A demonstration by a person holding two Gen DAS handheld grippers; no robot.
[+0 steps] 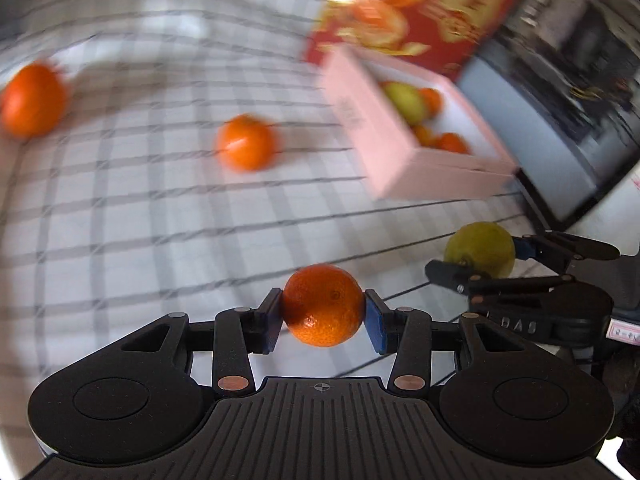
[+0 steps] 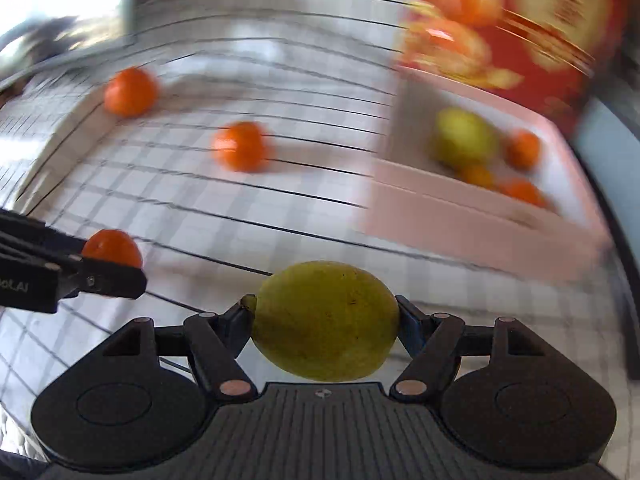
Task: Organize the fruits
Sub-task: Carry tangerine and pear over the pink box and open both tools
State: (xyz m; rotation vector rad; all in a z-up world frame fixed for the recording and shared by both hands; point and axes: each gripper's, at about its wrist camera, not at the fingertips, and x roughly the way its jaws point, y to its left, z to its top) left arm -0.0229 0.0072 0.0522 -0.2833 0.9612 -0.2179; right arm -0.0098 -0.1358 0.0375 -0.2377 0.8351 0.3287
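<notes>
My left gripper [image 1: 323, 316] is shut on an orange tangerine [image 1: 323, 305], held above the checked cloth. My right gripper [image 2: 326, 320] is shut on a yellow-green lemon [image 2: 326, 320]; in the left wrist view it [image 1: 486, 258] holds the lemon [image 1: 480, 246] to the right of my left gripper. In the right wrist view the left gripper [image 2: 116, 268] and its tangerine [image 2: 112, 246] show at the left. A pink box [image 1: 384, 136] at the upper right holds a green fruit [image 1: 404, 100] and several tangerines. The background is motion-blurred.
Two loose tangerines lie on the checked tablecloth [image 1: 140, 220]: one mid-table [image 1: 246, 142], one far left [image 1: 32, 100]. A red printed fruit carton [image 1: 420, 8] stands behind the pink box. A dark screen-like panel [image 1: 560, 112] runs along the right edge.
</notes>
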